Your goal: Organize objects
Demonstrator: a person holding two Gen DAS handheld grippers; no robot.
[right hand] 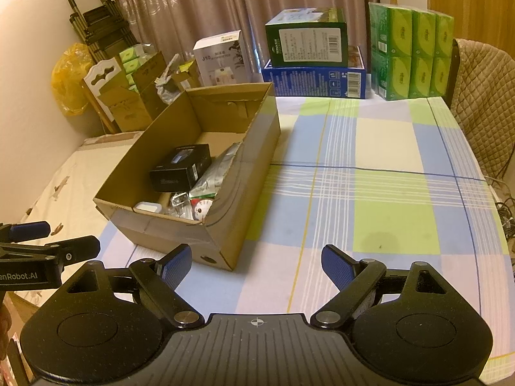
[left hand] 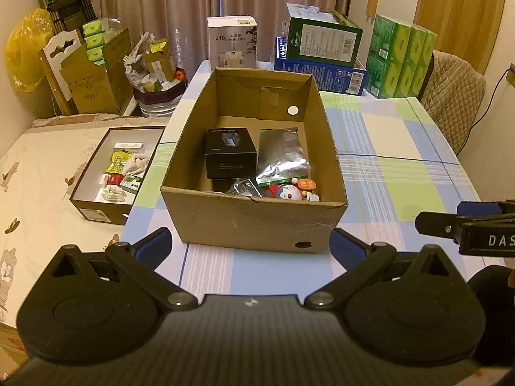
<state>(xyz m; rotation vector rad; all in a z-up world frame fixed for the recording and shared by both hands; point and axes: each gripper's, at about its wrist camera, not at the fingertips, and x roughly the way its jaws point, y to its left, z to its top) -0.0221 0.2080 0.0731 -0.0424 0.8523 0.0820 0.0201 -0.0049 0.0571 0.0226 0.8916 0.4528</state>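
Observation:
An open cardboard box [left hand: 257,222] stands on the checked tablecloth [left hand: 402,167]. Inside lie a black box [left hand: 230,152], a silver foil pouch [left hand: 283,156], a clear packet [left hand: 244,188] and a Doraemon toy [left hand: 291,193]. My left gripper [left hand: 251,247] is open and empty, just in front of the box's near wall. My right gripper [right hand: 257,270] is open and empty, over the tablecloth [right hand: 386,177] to the right of the box [right hand: 225,225]. The right wrist view also shows the black box [right hand: 180,169], the pouch [right hand: 215,173] and a white case [right hand: 148,207].
A dark shoebox [left hand: 96,206] of small items lies on the bed at left. At the table's far edge stand a white humidifier box [left hand: 231,43], a green box [left hand: 322,38] on a blue box [left hand: 334,77], and green tissue packs [left hand: 402,58]. A padded chair [left hand: 457,96] is right.

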